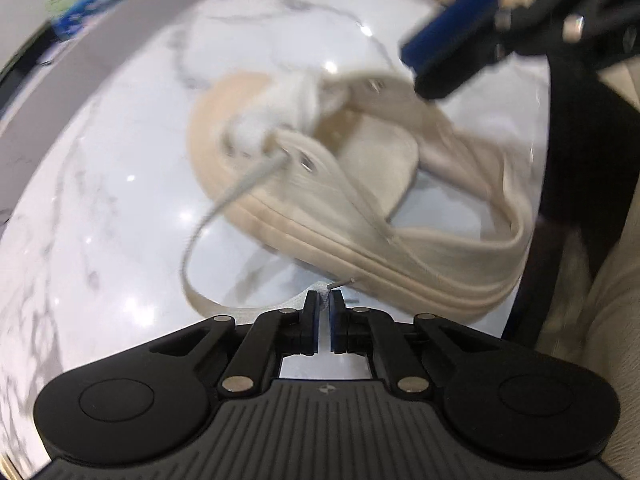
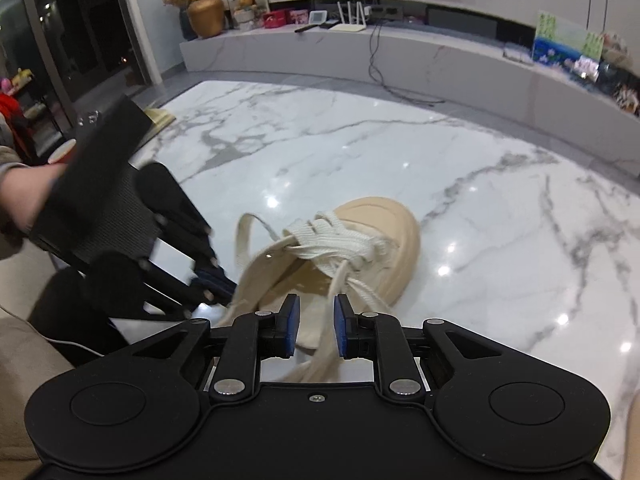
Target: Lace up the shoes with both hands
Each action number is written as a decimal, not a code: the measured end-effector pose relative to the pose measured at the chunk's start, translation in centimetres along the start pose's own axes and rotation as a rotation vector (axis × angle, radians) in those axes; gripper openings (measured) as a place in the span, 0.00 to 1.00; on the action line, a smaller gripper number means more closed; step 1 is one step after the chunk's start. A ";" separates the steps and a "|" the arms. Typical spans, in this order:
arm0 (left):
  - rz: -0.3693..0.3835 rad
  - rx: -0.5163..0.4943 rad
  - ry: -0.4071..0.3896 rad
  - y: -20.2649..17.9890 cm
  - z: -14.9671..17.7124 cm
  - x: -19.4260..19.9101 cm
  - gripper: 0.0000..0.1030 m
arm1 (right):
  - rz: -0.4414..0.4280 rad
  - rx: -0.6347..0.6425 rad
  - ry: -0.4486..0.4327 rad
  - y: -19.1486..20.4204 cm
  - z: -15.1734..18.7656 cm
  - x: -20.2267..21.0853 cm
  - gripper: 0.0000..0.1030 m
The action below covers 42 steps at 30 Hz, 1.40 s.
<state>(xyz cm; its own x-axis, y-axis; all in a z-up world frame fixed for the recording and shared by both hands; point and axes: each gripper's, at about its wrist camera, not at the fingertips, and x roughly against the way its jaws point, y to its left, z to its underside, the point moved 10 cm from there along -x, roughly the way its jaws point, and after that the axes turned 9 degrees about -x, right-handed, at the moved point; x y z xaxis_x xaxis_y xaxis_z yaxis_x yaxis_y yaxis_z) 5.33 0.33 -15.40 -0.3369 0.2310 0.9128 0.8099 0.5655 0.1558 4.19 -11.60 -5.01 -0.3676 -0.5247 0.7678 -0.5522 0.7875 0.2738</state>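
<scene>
on the marble worktop (image 2: 500, 208) lies a beige shoe (image 2: 372, 240), toe pointing away, white laces (image 2: 344, 246) partly threaded. left hand-held gripper (image 1: 325, 300) is clenched on a lace end at the shoe's side. right hand-held gripper (image 2: 316, 320) stands slightly parted, loose laces running between its pads.

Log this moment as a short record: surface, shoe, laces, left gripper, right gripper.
surface: glossy white marble table
shoe: beige sneaker, toe pointing away in the right wrist view
laces: white laces crossed over the front eyelets; loose ends trail toward the grippers
left gripper: shut on a lace tip
right gripper: jaws apart, a loose lace passing between them; grip unclear
</scene>
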 end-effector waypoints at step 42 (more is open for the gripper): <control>-0.129 0.054 -0.064 -3.1 -10.4 3.4 0.04 | 0.112 -0.045 0.003 -2.4 0.2 -0.1 0.02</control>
<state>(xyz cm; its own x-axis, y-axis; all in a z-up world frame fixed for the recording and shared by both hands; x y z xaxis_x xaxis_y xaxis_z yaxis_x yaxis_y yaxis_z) 6.67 -8.86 -8.85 -0.4680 0.2022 0.8603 0.7310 0.6356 0.2483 5.44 -13.52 -5.83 -0.4231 -0.4315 0.7968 -0.4737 0.8549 0.2114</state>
